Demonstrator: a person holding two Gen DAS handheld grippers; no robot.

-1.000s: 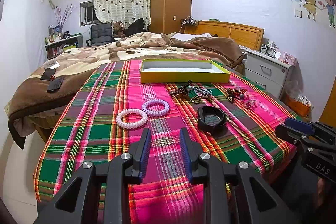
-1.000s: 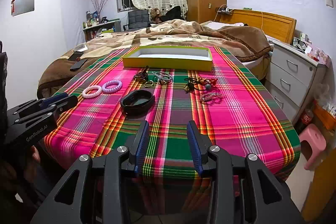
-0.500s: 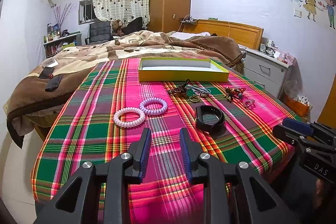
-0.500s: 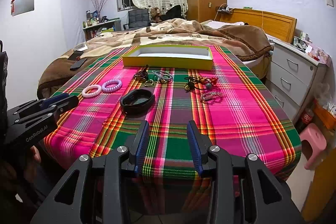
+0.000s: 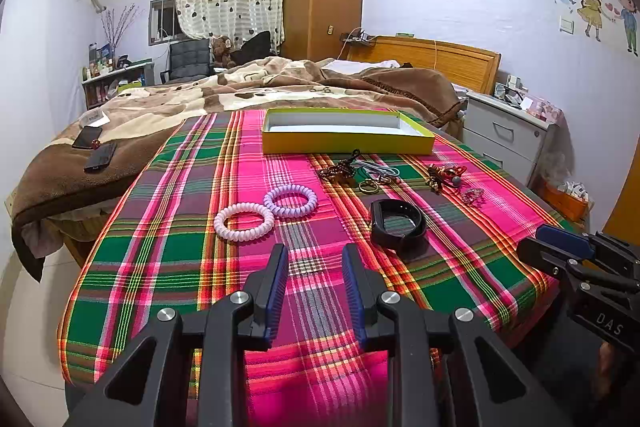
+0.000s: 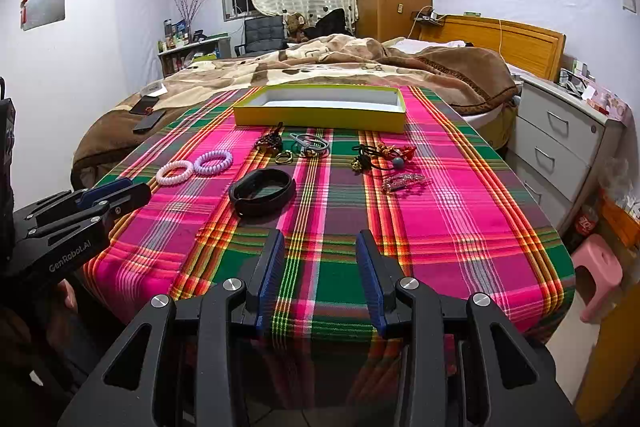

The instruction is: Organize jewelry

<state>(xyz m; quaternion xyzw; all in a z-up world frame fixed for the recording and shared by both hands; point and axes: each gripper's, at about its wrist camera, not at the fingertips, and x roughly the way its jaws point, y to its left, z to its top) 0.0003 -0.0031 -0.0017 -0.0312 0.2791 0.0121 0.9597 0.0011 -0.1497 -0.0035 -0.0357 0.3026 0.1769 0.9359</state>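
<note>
Both hand-held grippers, left and right, hang apart, empty; I'd take the black band first, pinching its rim squarely, then carry it to the yellow box

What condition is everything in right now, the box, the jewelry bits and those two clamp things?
Yellow box: open, no lid, looks empty.
Two spiral hair ties: flat on the cloth, side by side.
Black wristband: lying on the cloth, untouched.
Small jewelry pile: loose, in front of the box.
Left gripper: open, holding nothing.
Right gripper: open, holding nothing.
</note>
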